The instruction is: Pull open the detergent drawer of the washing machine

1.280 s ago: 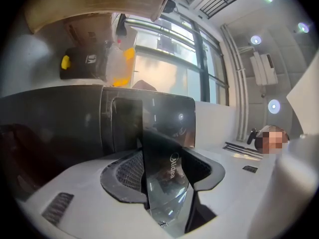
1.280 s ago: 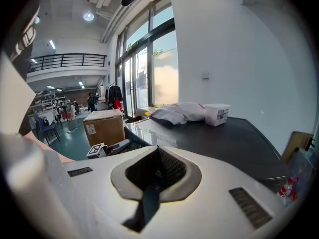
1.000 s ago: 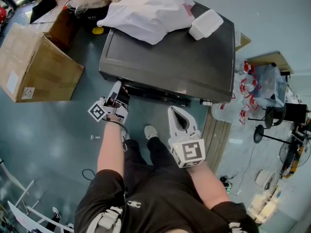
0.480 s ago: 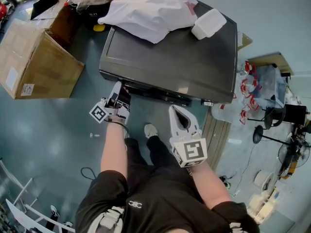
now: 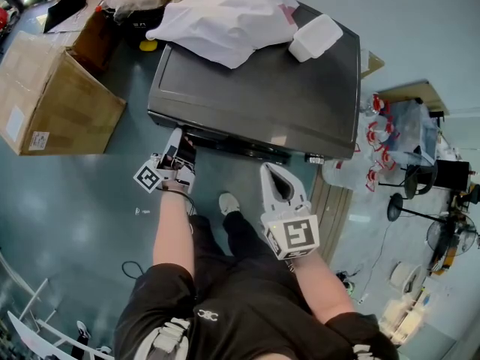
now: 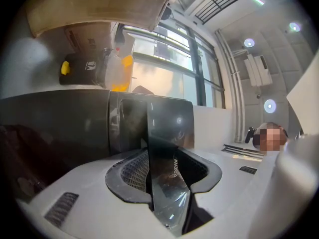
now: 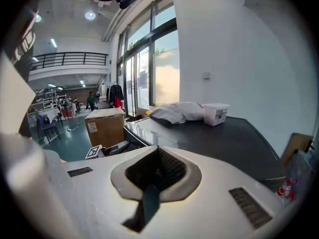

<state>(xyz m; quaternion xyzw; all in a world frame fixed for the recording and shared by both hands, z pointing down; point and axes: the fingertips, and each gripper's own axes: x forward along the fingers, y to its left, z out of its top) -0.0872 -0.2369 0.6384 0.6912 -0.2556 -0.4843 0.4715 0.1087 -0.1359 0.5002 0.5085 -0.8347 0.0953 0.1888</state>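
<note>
Head view, left to right. A cardboard box (image 5: 52, 96) stands on the floor at far left, apart from the washing machine (image 5: 262, 96), whose dark flat top fills the upper centre. The left gripper (image 5: 180, 142) is raised against the machine's front face at its upper left corner, tips at the panel. In the left gripper view, the detergent drawer (image 6: 169, 143) shows as a glossy dark slab standing on edge between the mesh pads. The jaws have just been closing and now appear to clamp the drawer's front from both sides. How far the drawer projects from the machine's face cannot be judged, since the head view sees that face only from above.

On the machine's top lie a crumpled white bag (image 5: 225, 17) at the rear and, just right of it, a white tub (image 5: 315, 36). The right gripper (image 5: 271, 172) hangs in front of the machine, well clear of it, above the person's legs. Its own view shows the two jaws drawn together on nothing. At far right, bottles with red labels (image 5: 379, 137) stand beside the machine.
</note>
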